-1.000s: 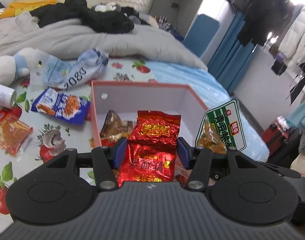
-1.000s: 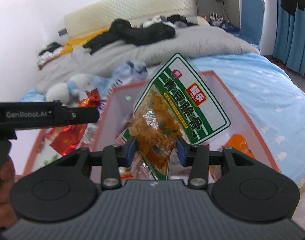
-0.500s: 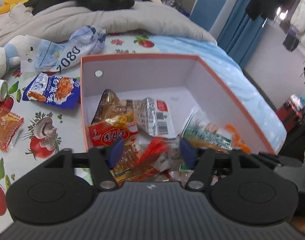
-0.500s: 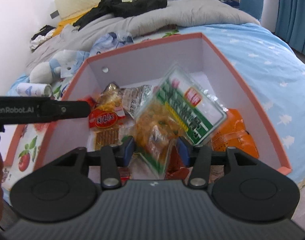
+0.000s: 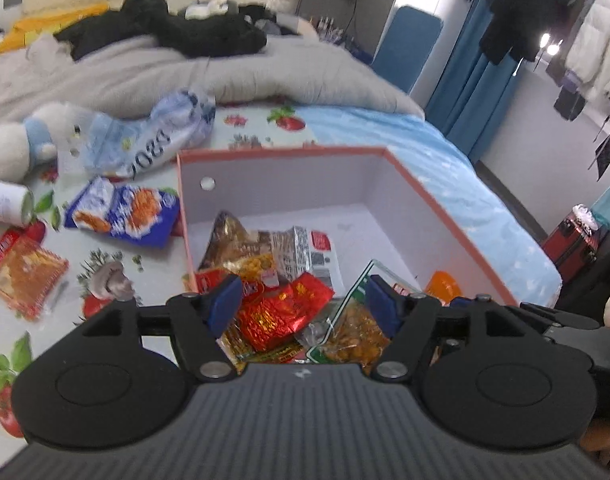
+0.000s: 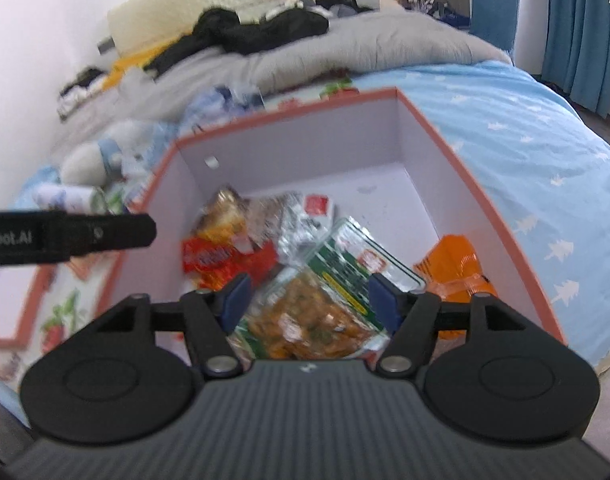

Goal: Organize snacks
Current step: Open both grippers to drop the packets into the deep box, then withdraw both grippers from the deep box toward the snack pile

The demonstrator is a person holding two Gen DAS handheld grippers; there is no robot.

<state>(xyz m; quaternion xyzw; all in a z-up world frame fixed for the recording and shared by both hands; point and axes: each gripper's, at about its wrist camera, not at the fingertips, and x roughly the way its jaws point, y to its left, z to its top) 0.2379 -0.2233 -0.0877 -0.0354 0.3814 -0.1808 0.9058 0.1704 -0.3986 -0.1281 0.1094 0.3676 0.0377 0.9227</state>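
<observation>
An orange-rimmed white box (image 5: 437, 208) on the bed holds several snack packets. My left gripper (image 5: 305, 304) is open and empty above the box's near end, over a red foil packet (image 5: 283, 312) lying inside. My right gripper (image 6: 309, 296) is open and empty above the box (image 6: 473, 184), over a green-labelled packet (image 6: 341, 284) lying inside; that packet also shows in the left wrist view (image 5: 353, 332). A blue snack packet (image 5: 121, 212) and a red-orange packet (image 5: 23, 272) lie on the fruit-print cloth left of the box.
A white can (image 5: 7, 202), a plush toy (image 5: 21, 136) and a crumpled blue-white bag (image 5: 153, 136) lie left of and behind the box. A grey duvet with dark clothes lies beyond. The left gripper's side (image 6: 65, 234) shows in the right wrist view.
Both grippers opened and let go: the red foil packet and the green-labelled packet now lie in the box. Both grippers have pulled back and up a little.
</observation>
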